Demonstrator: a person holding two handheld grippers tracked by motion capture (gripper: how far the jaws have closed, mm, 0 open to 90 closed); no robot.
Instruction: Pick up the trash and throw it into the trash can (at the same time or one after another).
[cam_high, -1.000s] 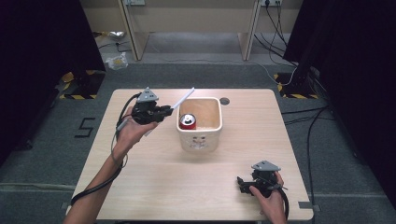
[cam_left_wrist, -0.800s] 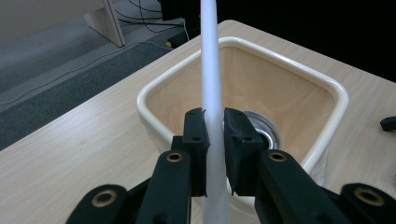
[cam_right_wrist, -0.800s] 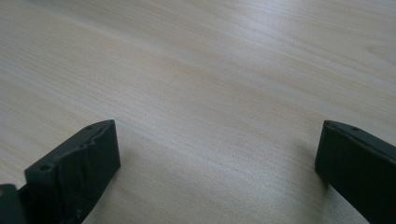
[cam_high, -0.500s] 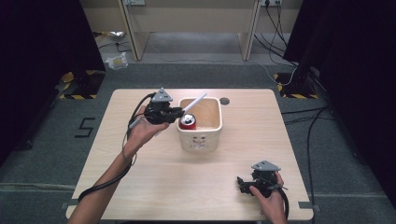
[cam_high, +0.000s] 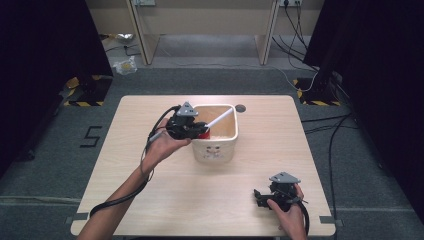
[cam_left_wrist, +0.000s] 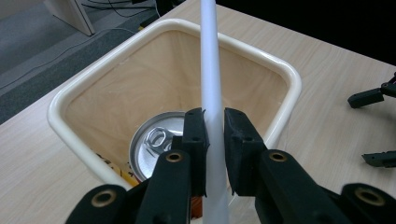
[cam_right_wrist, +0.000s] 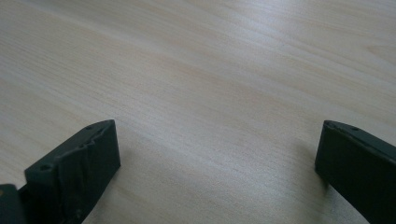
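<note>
A cream square bin (cam_high: 231, 139) (cam_left_wrist: 84, 88) stands in the middle of the wooden table, with a drink can (cam_left_wrist: 156, 142) (cam_high: 204, 134) upright inside it. My left gripper (cam_high: 201, 128) (cam_left_wrist: 214, 127) hovers over the bin's left rim, shut on a long white tube (cam_high: 220, 119) (cam_left_wrist: 211, 84) that slants up and to the right across the bin's mouth. My right gripper (cam_high: 260, 196) (cam_right_wrist: 217, 144) rests on the table near the front right corner, its jaws wide apart over bare wood with nothing between them.
The table (cam_high: 150, 200) has a round cable hole (cam_high: 241, 107) behind the bin. Grey carpet with cables (cam_high: 320, 125) surrounds it, desk legs stand at the back, and dark curtains hang on both sides. The left gripper's cable (cam_high: 120, 197) trails off the front left.
My left gripper has carried the white tube rightward, from left of the bin to above its left rim. The right gripper has stayed where it was.
</note>
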